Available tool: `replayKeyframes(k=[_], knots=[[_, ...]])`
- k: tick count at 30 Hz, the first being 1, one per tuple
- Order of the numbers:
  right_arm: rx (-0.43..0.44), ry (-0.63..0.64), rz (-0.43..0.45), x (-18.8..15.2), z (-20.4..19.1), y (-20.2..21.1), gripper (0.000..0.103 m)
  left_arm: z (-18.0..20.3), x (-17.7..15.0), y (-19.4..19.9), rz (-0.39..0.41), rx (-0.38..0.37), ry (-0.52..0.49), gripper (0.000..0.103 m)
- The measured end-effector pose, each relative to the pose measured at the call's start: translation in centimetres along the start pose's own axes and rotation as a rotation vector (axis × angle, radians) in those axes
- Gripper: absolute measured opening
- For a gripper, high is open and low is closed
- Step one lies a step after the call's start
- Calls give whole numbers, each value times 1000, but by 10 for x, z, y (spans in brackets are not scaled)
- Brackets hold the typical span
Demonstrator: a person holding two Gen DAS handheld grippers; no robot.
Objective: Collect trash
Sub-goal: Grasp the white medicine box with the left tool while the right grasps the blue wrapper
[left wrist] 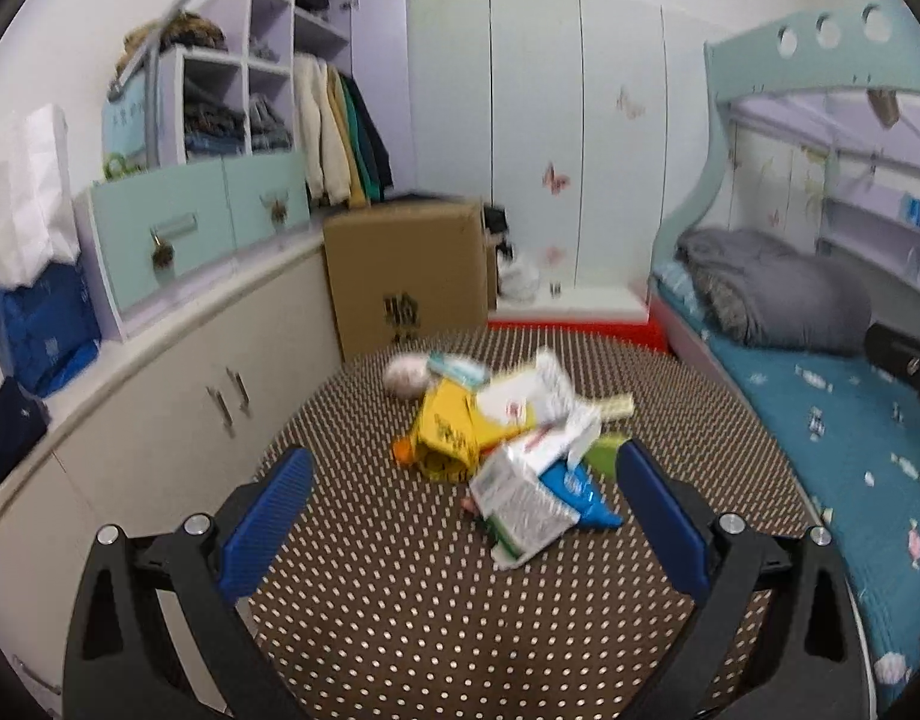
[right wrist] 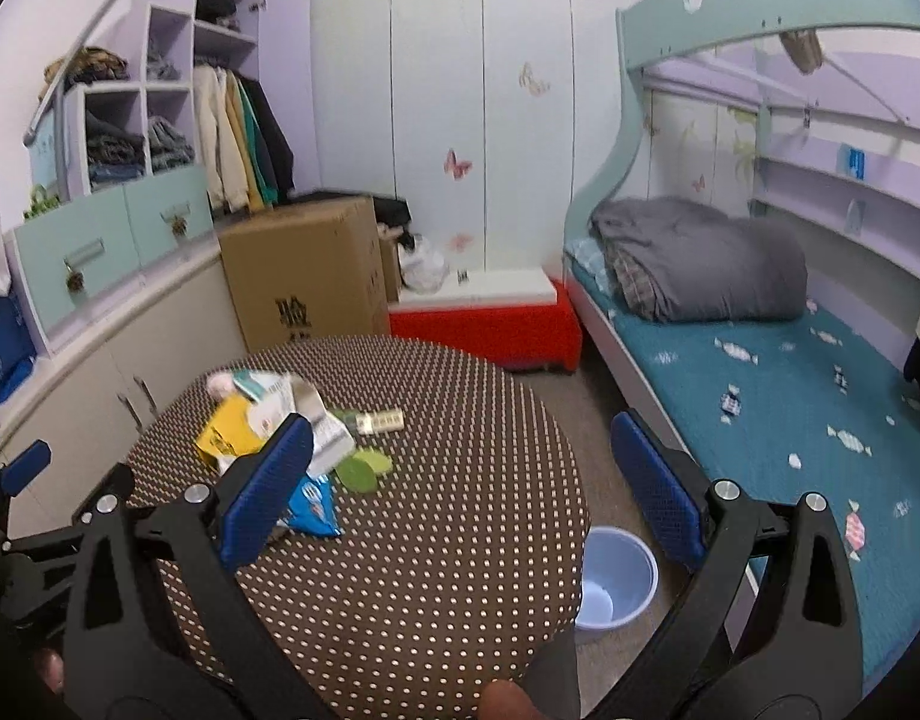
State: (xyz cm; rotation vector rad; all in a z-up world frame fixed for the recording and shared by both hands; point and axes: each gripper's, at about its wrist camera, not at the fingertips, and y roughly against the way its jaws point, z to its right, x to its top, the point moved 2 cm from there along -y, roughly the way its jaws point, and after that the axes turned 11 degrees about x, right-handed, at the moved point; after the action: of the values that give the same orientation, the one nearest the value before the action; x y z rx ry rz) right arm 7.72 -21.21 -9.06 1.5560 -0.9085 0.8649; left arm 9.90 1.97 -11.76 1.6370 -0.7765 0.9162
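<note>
I hold both claws above a round table (left wrist: 399, 600) that has a brown cloth with pale dots. The room is a bedroom. On the left stands a low white cabinet (left wrist: 159, 396) with mint drawers on top, and behind it open shelves with folded clothes and some hanging jackets (left wrist: 339, 132). A cardboard box (left wrist: 408, 270) stands on the floor at the far side of the table. On the right is a bunk bed (right wrist: 760, 396) with a teal sheet and a folded grey blanket (right wrist: 700, 264).

The trash pile (left wrist: 508, 438) lies on the far half of the table, a bit to the left in the right wrist view. It is a loose heap of wrappers: a yellow bag (left wrist: 447, 426), white printed packets, a blue packet (left wrist: 580, 492) at the near edge, and something green (right wrist: 363, 468) beside it. The picture is blurred, so I cannot read any label.

My left claw (left wrist: 460, 510) is spread wide and holds nothing; the pile is just beyond its tips. My right claw (right wrist: 460, 480) is also wide and empty. On the floor at the near right of the table stands a pale blue bin (right wrist: 616, 576).
</note>
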Motion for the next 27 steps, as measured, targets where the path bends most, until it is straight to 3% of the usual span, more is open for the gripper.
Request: replayKeyframes(k=[7, 15, 17, 18, 19, 22, 27], knots=[[-12, -16, -111, -26, 12, -40, 97, 23, -21, -65, -139, -29, -1, 99], [9, -18, -232, -51, 18, -81, 97, 38, -27, -121, -217, -31, 4, 96], [28, -13, -259, -56, 16, -93, 97, 38, -31, -130, -244, -71, 11, 67], [44, -7, -272, -58, 13, -100, 97, 38, -33, -133, -258, -87, 12, 59], [52, -4, -278, -60, 12, -103, 97, 39, -35, -136, -270, -100, 10, 44], [114, 18, -331, -69, -4, -128, 97, 33, -39, -137, -267, -138, 17, 39], [221, 76, -390, -80, -37, -163, 97, 11, -43, -124, -242, -127, 36, 37]])
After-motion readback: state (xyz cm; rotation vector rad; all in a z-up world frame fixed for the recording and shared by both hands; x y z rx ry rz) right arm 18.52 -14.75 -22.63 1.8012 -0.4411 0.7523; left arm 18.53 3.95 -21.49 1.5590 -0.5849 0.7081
